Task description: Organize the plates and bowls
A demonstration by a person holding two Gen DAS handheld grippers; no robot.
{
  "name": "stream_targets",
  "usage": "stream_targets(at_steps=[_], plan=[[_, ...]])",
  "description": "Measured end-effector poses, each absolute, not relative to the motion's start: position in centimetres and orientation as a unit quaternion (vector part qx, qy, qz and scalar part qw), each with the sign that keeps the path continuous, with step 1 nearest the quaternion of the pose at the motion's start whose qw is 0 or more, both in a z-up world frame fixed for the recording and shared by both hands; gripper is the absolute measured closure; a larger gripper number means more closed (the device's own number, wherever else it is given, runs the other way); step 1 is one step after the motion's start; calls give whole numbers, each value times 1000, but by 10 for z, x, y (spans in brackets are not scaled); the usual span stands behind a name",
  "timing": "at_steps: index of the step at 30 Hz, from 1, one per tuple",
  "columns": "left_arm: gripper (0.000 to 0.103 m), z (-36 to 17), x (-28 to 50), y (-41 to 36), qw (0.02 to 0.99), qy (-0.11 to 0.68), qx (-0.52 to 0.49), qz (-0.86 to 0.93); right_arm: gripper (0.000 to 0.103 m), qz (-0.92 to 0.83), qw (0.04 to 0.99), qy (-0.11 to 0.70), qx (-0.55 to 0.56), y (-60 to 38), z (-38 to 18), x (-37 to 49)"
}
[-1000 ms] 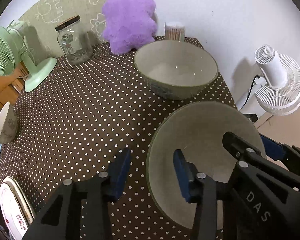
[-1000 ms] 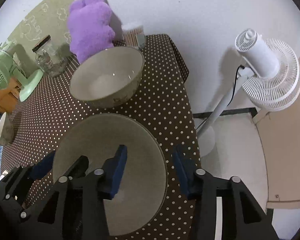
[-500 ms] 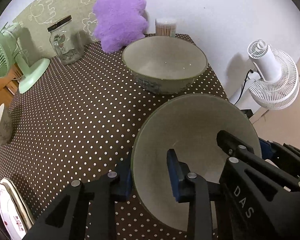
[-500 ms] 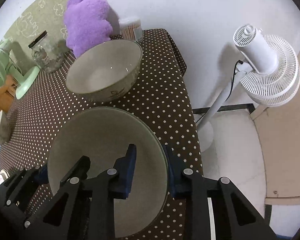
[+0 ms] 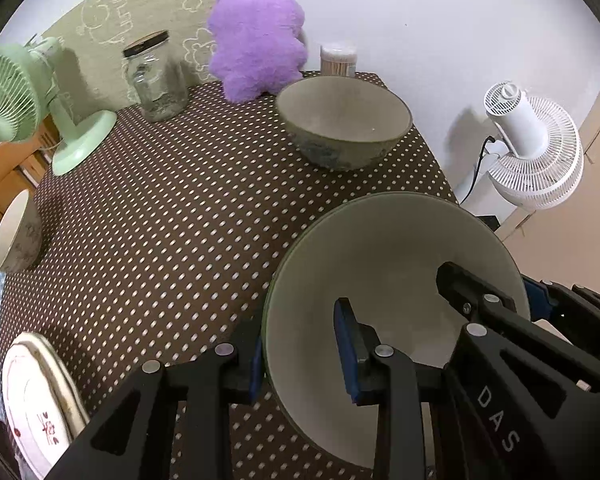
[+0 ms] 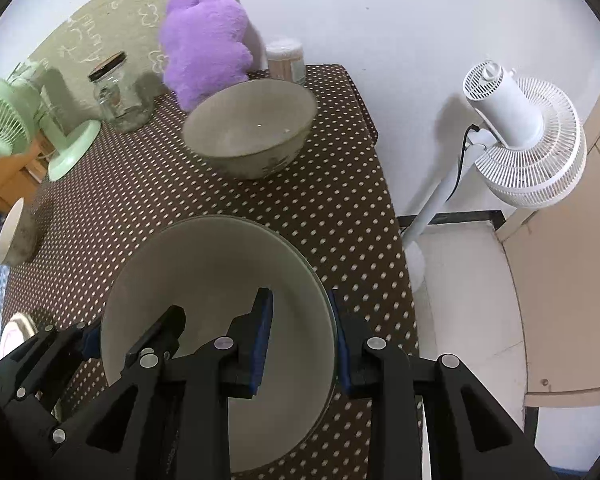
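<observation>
At the counter's [image 5: 160,208] left edge, a small bowl [image 5: 14,236] lies tipped on its side, mouth facing left. Near left corner: stack of plates [image 5: 40,396], top one white with red marks, partly cut off by the frame. Far left corner: green desk fan [image 5: 24,100], then a glass jar [image 5: 154,76] with dark lid, then a purple plush toy [image 5: 258,36] against the wall along the far edge. Toothpick holder [image 5: 337,58] just right of the plush, at the far right corner. Second large bowl [image 5: 344,122] sits upright near the far right corner, just in front of the plush and toothpick holder, well apart from the held one.

Near right edge: large grey-green bowl [image 5: 392,268], held by both tools, tilted with its opening towards the cameras. Left hand-held gripper [image 5: 300,354] is clamped on the bowl's left rim, one blue pad [image 5: 346,344] inside the bowl, the other outside against the wall. Right hand-held gripper [image 6: 300,344] is clamped on the right rim the same way, blue pad [image 6: 262,340] inside, other finger outside. Cannot tell if the bowl's base touches the counter; the underside is hidden in both views.

Off the counter's right edge, a white pedestal fan [image 6: 524,132] stands on the floor [image 6: 460,280], cable plugged in behind it.
</observation>
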State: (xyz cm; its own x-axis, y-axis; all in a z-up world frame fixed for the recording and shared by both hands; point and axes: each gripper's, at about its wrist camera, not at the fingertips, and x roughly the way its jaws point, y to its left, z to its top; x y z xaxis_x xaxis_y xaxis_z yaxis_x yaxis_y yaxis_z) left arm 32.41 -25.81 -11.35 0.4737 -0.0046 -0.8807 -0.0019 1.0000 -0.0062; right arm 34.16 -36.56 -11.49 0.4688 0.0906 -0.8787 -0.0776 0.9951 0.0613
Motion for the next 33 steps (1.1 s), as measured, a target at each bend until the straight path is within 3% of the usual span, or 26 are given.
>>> stream_targets(at_steps=[22,33], plan=[[74,-106,235,-156,858,514,-4,3,72,63,853,518,-5,-262,-107,247],[74,-124,213,-144,852,523,-4,-19,72,42,848,529,-4,-243,-124,217]])
